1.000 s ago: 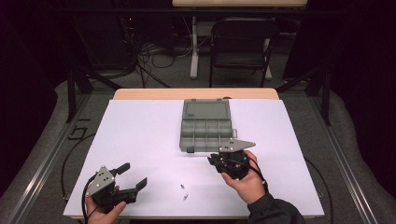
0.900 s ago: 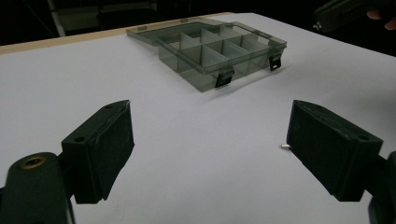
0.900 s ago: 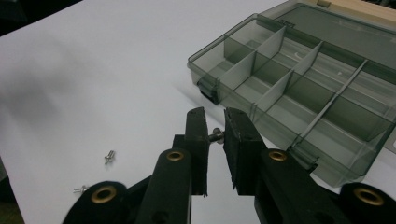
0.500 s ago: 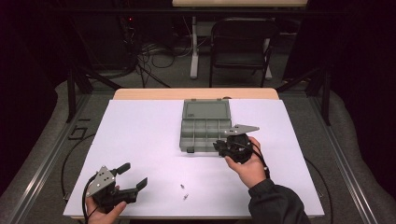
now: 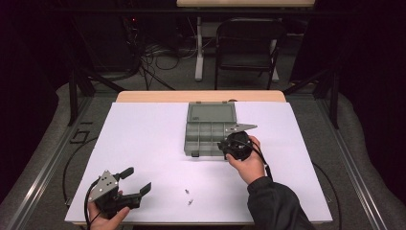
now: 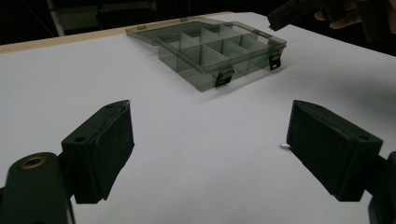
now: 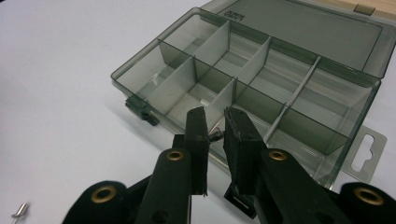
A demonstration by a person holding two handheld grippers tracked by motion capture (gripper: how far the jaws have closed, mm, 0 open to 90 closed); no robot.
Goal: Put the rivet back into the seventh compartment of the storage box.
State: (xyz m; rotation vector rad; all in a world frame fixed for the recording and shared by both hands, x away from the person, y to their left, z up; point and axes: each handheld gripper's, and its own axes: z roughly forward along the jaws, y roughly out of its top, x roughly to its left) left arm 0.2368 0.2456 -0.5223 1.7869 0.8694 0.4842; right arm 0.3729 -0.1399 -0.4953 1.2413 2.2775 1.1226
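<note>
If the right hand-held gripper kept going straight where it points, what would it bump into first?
Probably the open grey compartment box: the right hand-held gripper, pinching a small screw, points down over its near compartments, though the exact depth is unclear.

Bright white table, dark surroundings; soft shadows, slight blur.

Your organizer box looked smoky see-thru plastic, glossy, w/ smooth dividers. Right gripper pads were matt black, rubbery, edges a bit rough; brass-looking rivets on arms. Table cover read as matt white paper; bare wood strip at far edge. Small screw looked shiny metal.
</note>
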